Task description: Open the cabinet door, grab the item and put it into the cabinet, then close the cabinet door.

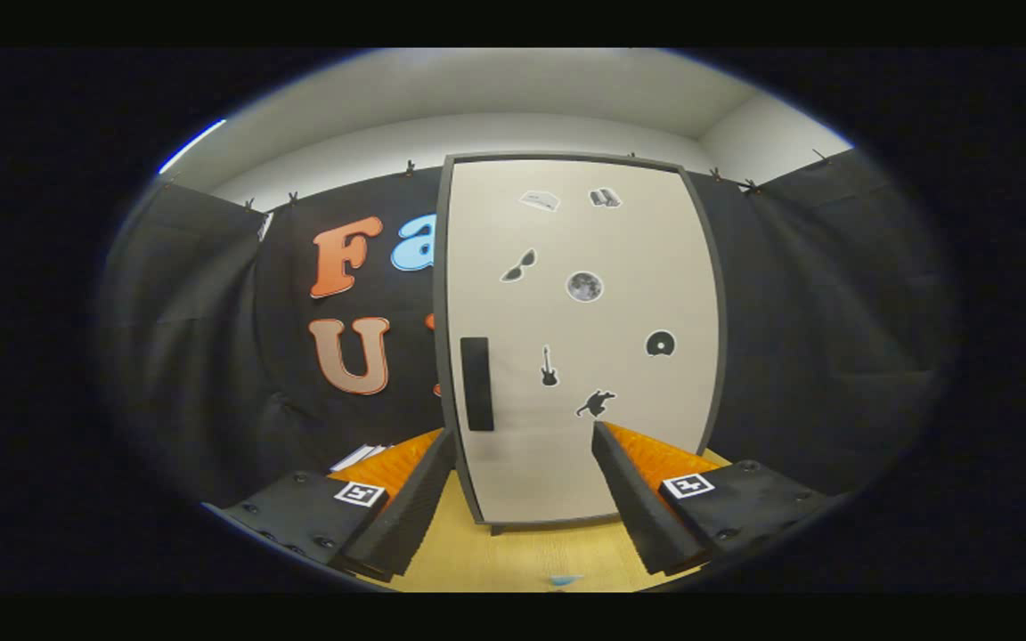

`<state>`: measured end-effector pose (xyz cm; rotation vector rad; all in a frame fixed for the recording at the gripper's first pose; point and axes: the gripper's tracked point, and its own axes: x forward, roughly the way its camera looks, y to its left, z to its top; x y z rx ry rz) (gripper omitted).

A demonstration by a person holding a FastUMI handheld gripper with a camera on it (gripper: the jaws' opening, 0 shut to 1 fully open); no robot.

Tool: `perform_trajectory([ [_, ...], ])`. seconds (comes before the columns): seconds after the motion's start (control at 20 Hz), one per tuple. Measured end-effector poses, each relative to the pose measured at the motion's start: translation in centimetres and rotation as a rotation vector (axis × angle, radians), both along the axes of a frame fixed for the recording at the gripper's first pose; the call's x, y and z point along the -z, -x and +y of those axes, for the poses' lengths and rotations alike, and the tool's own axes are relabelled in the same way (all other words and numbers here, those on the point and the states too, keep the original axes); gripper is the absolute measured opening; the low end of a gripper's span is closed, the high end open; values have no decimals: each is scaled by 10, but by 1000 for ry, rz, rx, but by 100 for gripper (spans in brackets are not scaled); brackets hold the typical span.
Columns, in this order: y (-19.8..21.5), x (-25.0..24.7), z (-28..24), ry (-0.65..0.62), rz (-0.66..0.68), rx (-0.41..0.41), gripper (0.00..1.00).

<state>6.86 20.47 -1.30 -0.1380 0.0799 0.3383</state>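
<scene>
small blue item (565, 580) between fingers cut off, unidentifiable; white sheets (362, 457) half hidden behind left finger; door stickers (584, 287) too small.

I can't make out any readable text on the cabinet door (580, 338); its stickers (584, 287) are plain pictures, wordless. On each gripper finger (388, 512) I see a square coded marker (360, 493), no letters or numbers.

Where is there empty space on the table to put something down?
Bare wood shows on the table between the open gripper fingers, in front of the shut cabinet. A small blue thing lies at its near edge. Beside the cabinet's left it is tighter: something white lies there.
</scene>
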Motion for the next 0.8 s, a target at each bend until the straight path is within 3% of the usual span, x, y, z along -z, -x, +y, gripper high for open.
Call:
perform_trajectory([
  [0.4,-55,19,60,48,49,-47,97],
  [0.8,-125,42,70,64,98,19,97],
])
